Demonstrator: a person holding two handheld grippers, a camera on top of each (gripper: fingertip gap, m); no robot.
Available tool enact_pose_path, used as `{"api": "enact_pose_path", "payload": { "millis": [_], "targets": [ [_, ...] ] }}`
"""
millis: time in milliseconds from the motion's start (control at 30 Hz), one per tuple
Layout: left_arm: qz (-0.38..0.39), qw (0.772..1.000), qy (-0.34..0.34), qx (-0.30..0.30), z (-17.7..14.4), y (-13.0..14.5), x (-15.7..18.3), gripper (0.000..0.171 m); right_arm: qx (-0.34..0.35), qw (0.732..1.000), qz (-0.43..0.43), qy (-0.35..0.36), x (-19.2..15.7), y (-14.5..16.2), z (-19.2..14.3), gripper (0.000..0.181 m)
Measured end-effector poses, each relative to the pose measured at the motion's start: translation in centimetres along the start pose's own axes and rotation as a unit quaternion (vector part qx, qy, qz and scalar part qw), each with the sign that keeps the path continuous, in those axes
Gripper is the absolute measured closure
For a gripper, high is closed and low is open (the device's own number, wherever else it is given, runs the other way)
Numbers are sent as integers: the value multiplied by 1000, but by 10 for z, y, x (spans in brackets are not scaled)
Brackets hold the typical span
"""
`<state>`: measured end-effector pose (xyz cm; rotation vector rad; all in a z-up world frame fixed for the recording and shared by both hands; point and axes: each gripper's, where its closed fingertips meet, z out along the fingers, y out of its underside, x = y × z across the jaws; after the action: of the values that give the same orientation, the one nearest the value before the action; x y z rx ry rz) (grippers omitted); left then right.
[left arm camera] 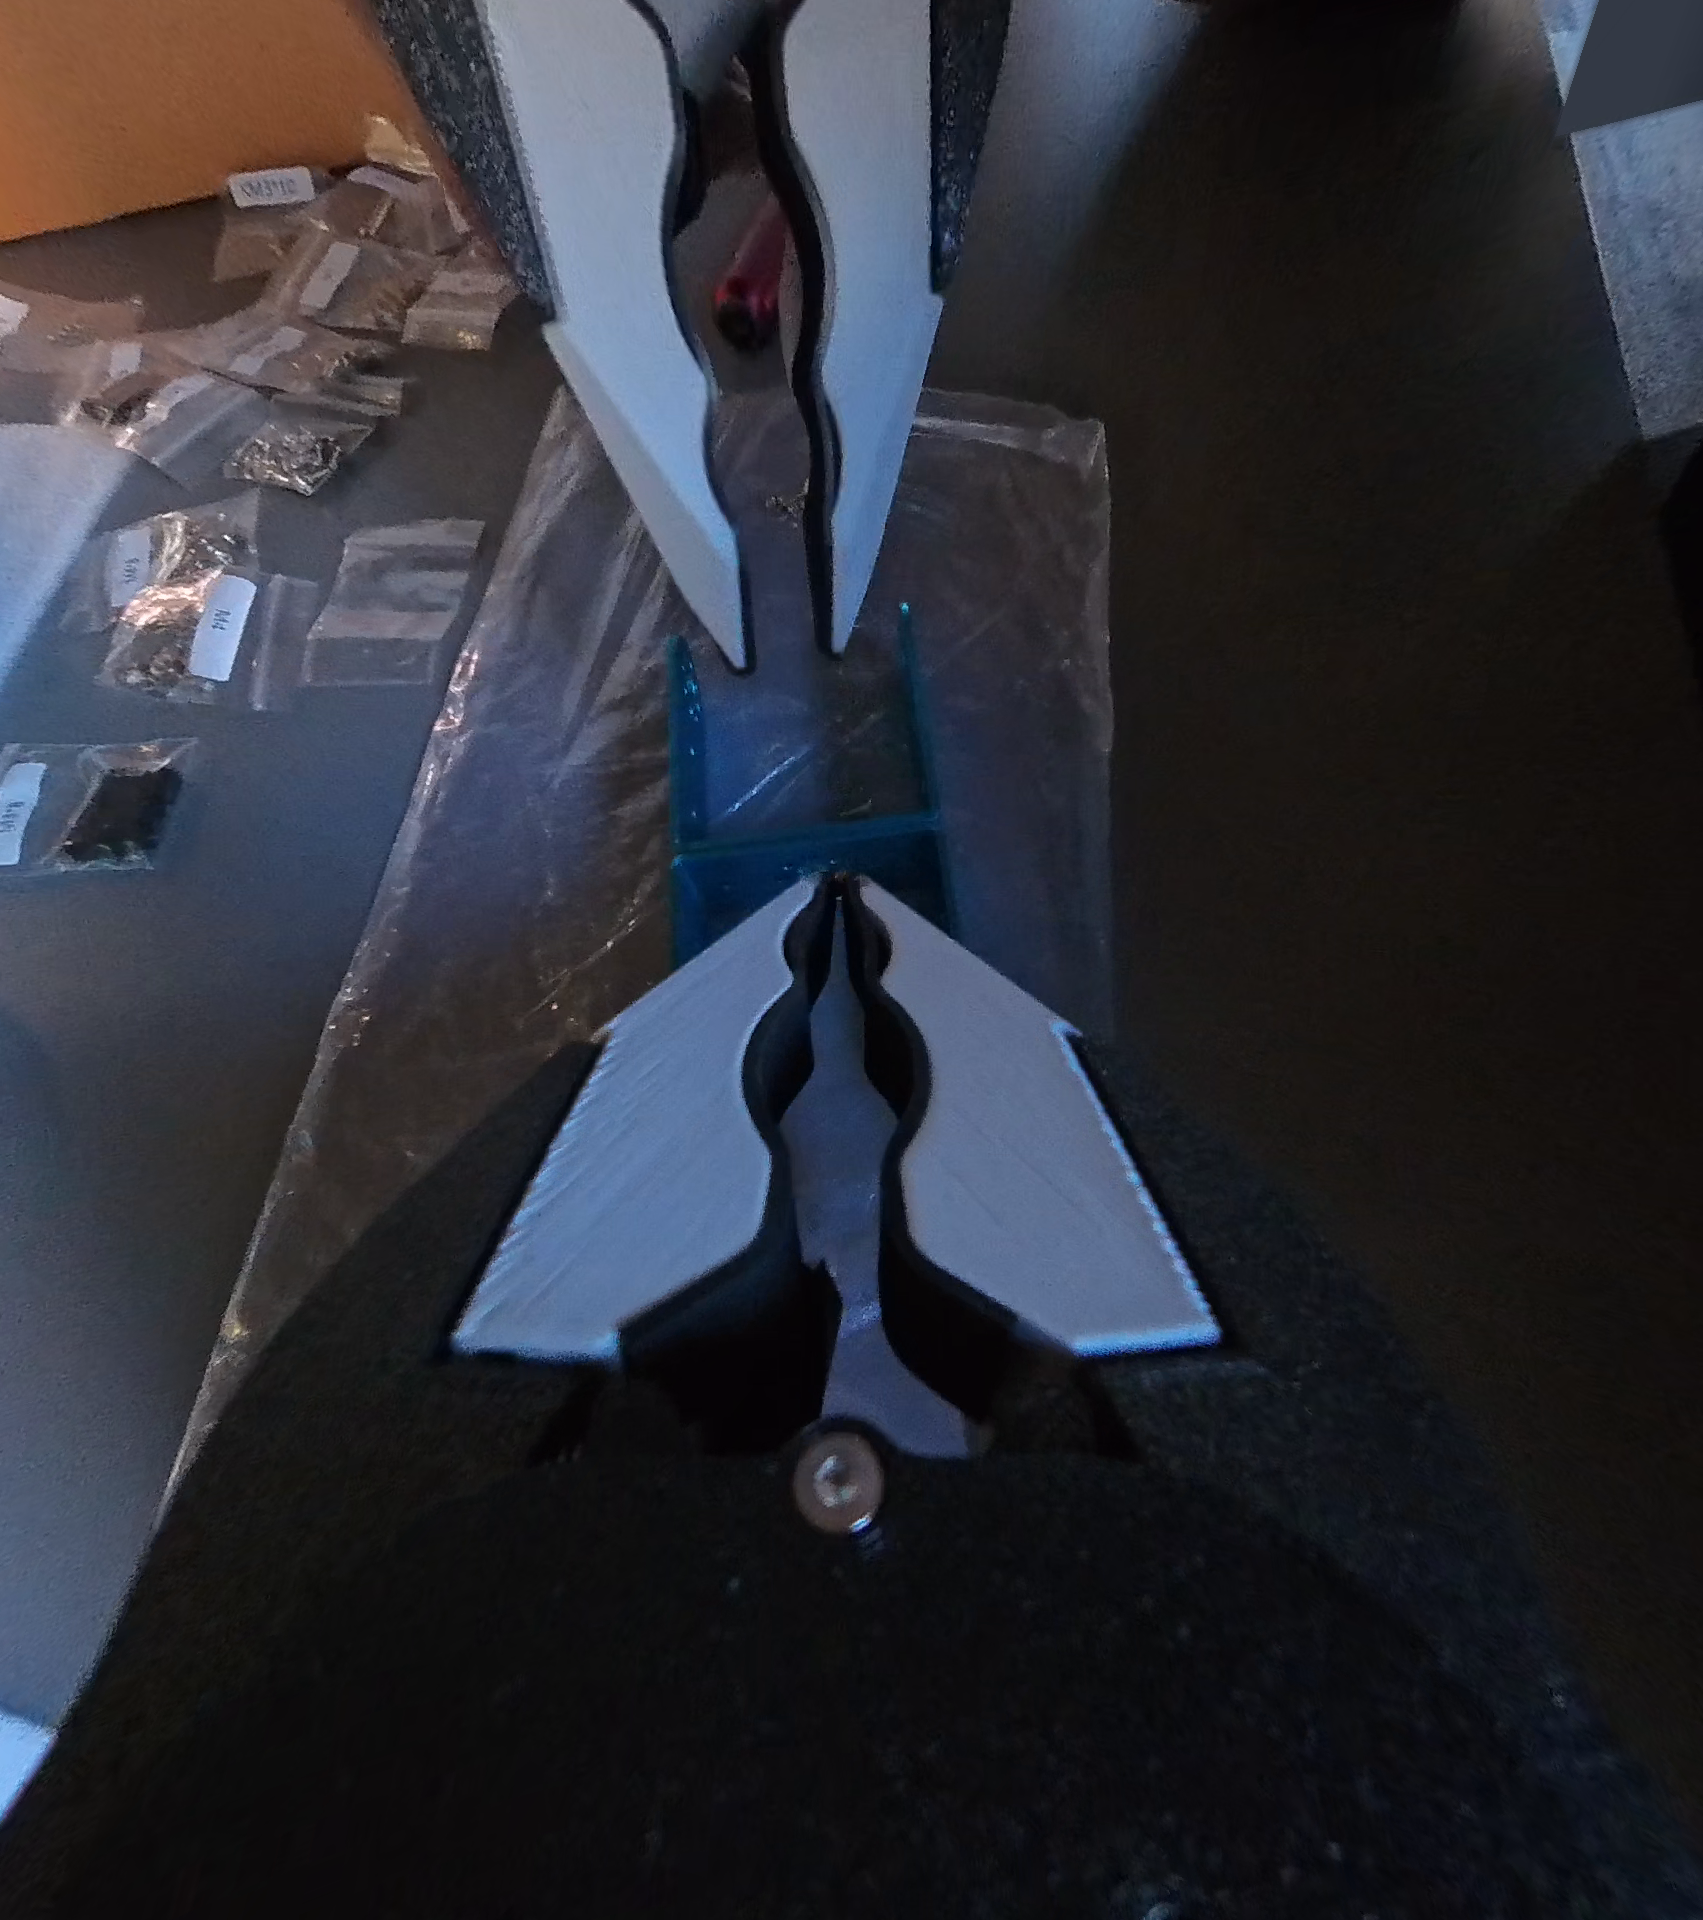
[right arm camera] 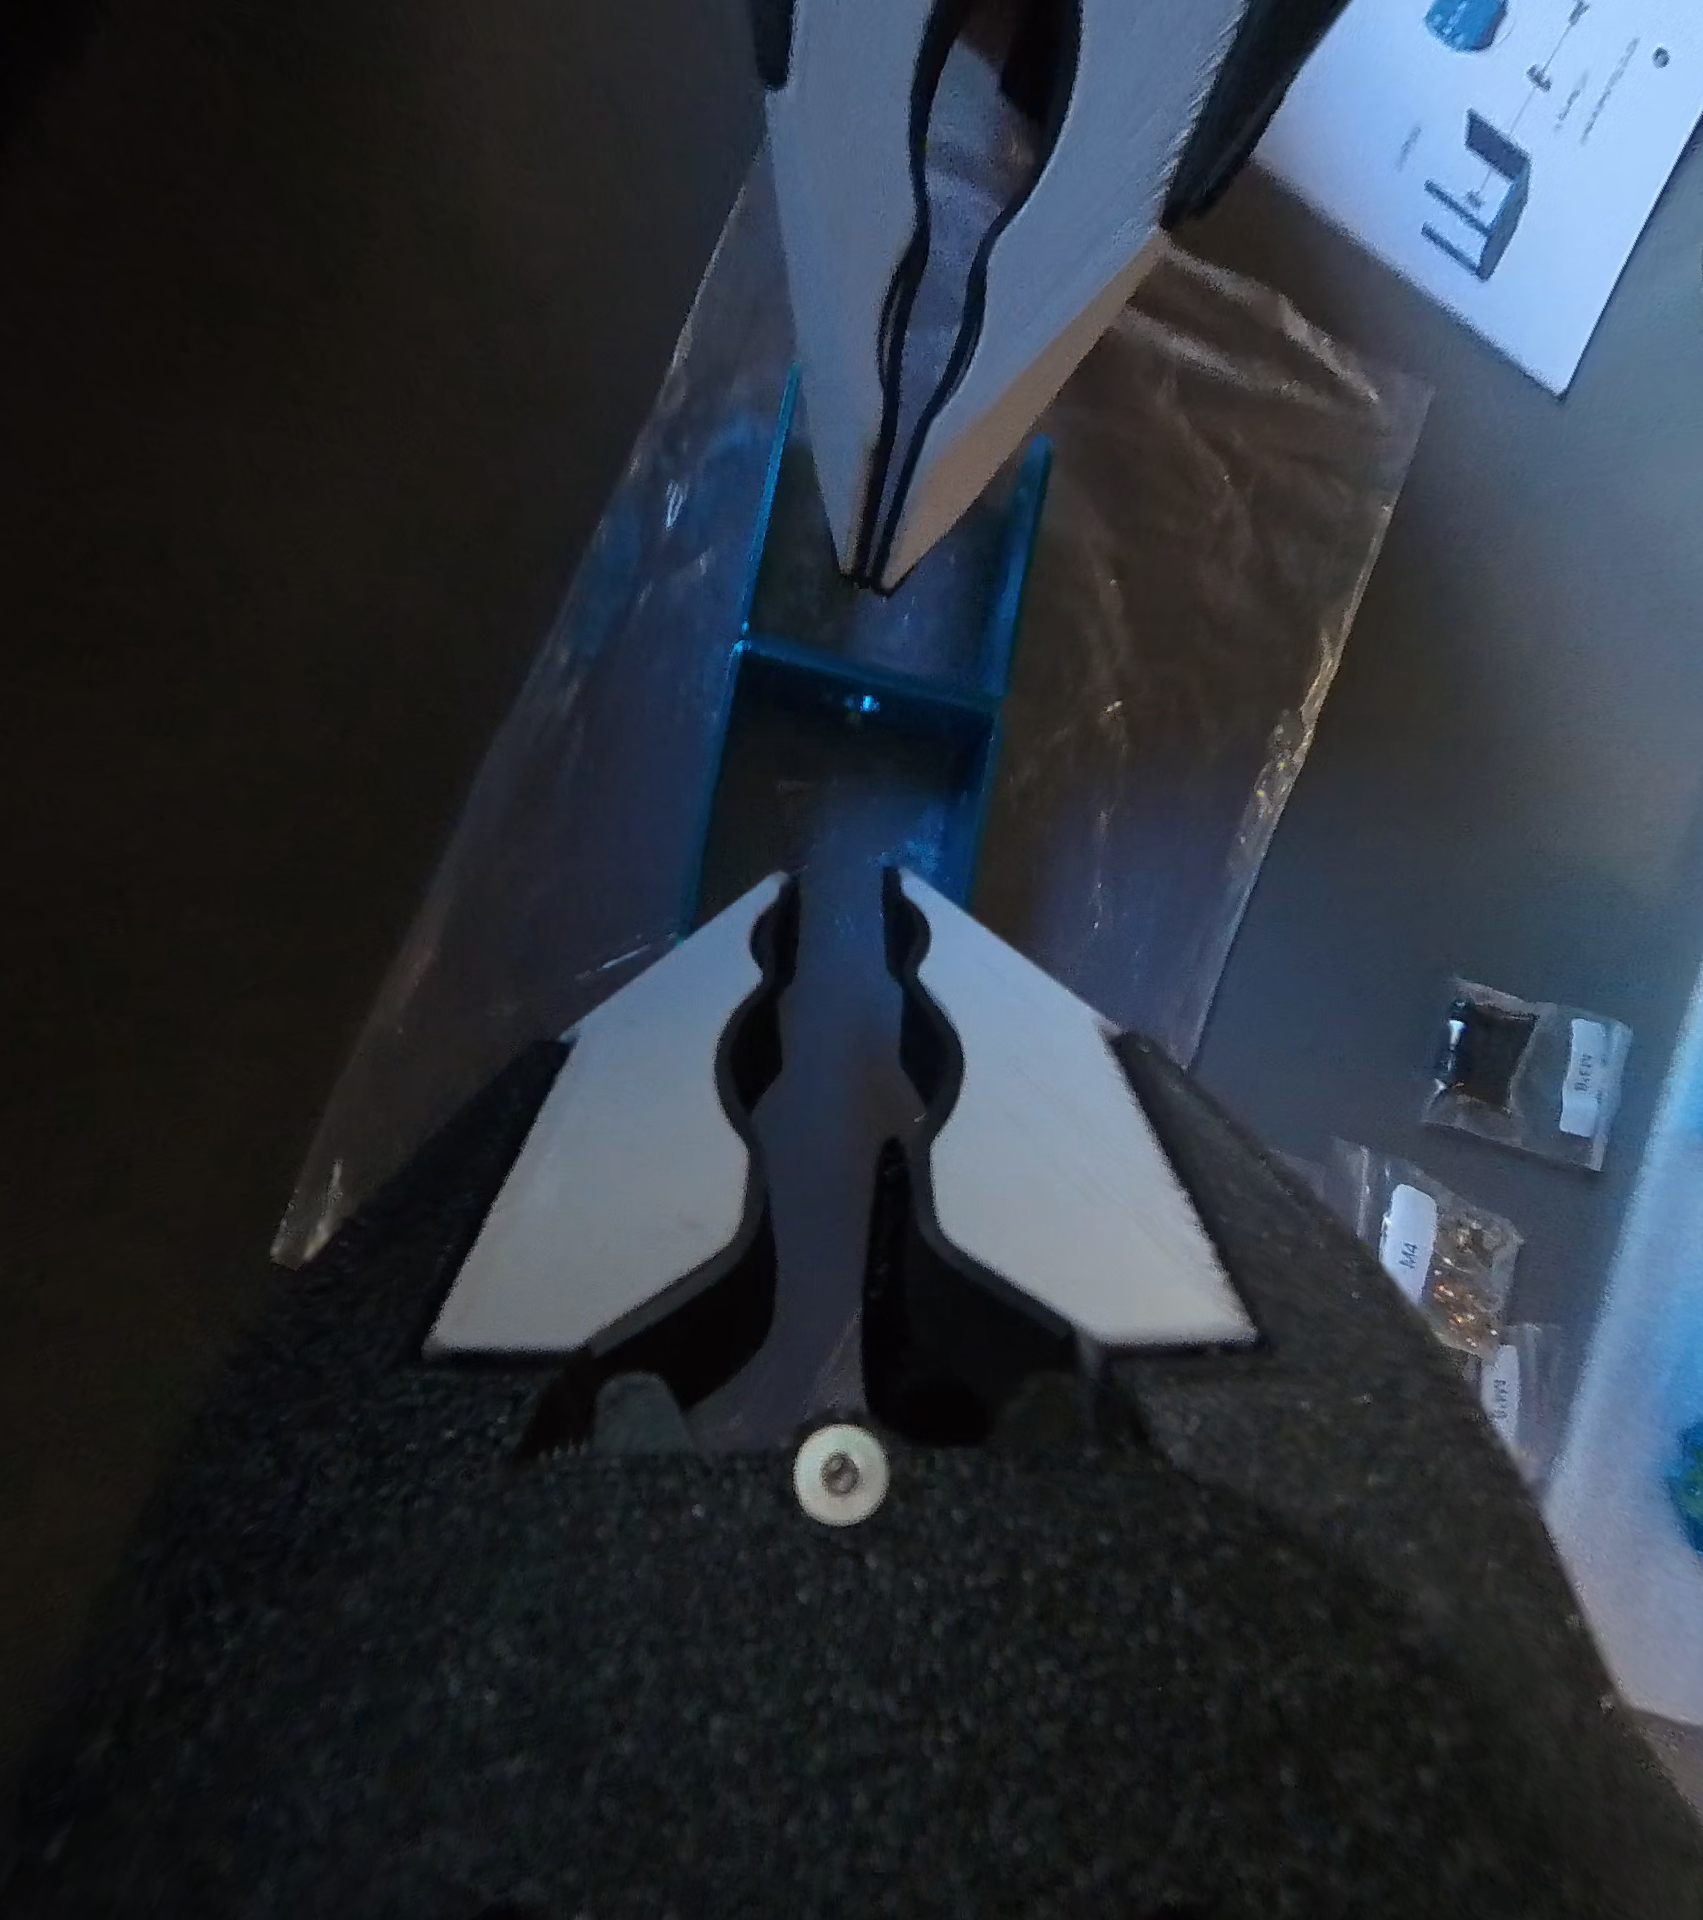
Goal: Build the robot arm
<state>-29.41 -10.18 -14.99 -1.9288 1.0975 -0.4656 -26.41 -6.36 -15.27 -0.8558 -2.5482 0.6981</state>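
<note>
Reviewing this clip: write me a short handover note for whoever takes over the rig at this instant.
Left gripper: shut, tips at the crossbar of the blue metal frame. Whether they pinch anything is unclear.
Right gripper: open, empty, tips between the frame's side plates at the opposite end, facing the left gripper.
The frame lies on a clear plastic bag on the grey table.
Small hardware bags lie off to the side, and an instruction sheet lies nearby.
</note>
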Motion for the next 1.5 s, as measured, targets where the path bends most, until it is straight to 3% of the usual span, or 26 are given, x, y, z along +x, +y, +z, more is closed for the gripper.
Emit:
{"api": "enact_pose_path", "payload": {
  "millis": [167,367,900,967,1133,1200,1300,1400,1500],
  "targets": [
    [17,1000,5,-25,-4,8,-1,171,1,998,15,-54,-12,-3,13,166],
    [45,994,21,-100,-1,33,8,170,-2,999,5,-44,-2,-9,26,168],
    [34,996,-3,-84,2,30,4,165,-7,998,0,-65,-8,-14,40,180],
    [37,997,-25,-61,-1,22,-2,164,-7,998,11,-60,-3,-10,36,181],
    [42,995,-87,31,-10,-11,-15,163,125,983,102,-83,14,-35,10,181],
    [47,990,-116,63,-15,-23,-21,161,201,964,144,-96,23,-52,-5,181],
    [33,979,-158,123,-25,-40,-32,156,310,915,218,-138,33,-76,-23,181],
    [46,967,-186,170,-36,-50,-36,156,346,889,248,-171,35,-86,-30,181],
    [36,963,-187,190,-45,-54,-38,157,356,884,251,-169,38,-87,-34,181]
  ]
}}
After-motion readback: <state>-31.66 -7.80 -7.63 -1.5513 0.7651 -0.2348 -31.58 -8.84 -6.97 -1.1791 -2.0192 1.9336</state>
